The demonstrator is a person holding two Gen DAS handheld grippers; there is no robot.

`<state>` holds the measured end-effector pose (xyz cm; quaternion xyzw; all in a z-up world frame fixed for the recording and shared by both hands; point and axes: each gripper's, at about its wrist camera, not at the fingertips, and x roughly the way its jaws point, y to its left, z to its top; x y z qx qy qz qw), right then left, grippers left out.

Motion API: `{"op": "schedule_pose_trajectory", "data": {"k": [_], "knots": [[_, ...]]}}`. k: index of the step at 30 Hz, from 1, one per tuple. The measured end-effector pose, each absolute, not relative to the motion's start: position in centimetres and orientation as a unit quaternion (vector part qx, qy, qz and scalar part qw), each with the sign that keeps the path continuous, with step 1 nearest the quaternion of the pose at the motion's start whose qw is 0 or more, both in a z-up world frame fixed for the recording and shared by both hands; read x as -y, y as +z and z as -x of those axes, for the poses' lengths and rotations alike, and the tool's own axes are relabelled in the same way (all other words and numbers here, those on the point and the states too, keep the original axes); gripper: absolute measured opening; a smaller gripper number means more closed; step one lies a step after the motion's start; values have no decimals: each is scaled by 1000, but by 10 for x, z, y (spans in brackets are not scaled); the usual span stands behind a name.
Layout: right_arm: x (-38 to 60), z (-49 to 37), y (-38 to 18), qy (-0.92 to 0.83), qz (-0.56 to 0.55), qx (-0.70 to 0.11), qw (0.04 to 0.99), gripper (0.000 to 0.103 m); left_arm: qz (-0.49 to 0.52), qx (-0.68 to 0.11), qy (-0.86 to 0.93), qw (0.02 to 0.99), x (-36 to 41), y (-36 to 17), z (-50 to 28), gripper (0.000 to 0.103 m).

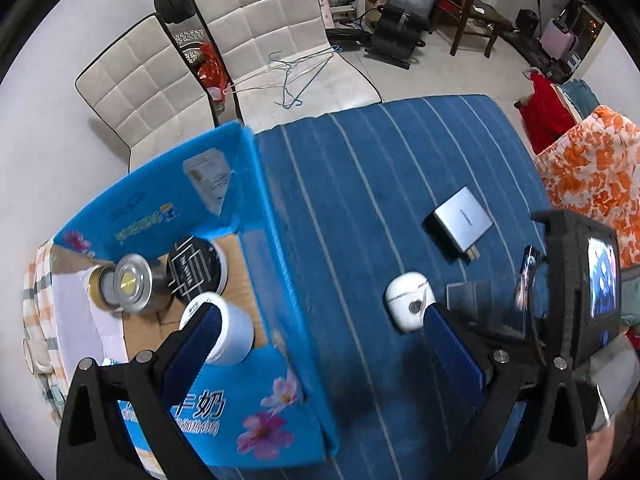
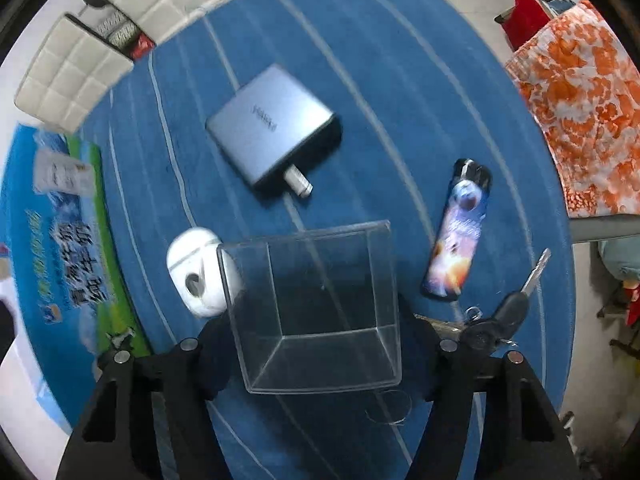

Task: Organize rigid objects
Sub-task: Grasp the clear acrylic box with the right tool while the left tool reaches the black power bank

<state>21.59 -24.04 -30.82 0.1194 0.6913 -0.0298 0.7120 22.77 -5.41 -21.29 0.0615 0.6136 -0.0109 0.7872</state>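
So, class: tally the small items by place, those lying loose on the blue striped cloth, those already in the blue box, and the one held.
On cloth: 4: charger, earbud case, lighter, keys
In blue box: 3: two tins, white jar
Held: 1: clear box
Total: 8

A clear glossy plastic box sits on matt striped cloth; beyond it lies a smooth brushed-metal-looking charger.
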Motion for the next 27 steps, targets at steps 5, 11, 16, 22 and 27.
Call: {"op": "schedule_pose_trajectory", "data": {"k": [5,11,16,22,27], "knots": [[281,-216,-272,-30,-141,-660,737,69,-52,-611,-33,789,70,-209,-244,103],[340,-236,-253,-66,-134,-645,750,69,-21,-632,-68,771,108,-237,-284,103],[372,-248,-263,-87,-182,-648,735,69,54,-692,-77,715,129,-291,-315,103],[393,-249,-265,-104,-210,-642,730,69,92,-734,-66,669,155,-340,-328,88],[394,-256,-262,-109,-173,-642,739,69,39,-715,-71,694,176,-341,-327,66]]}}
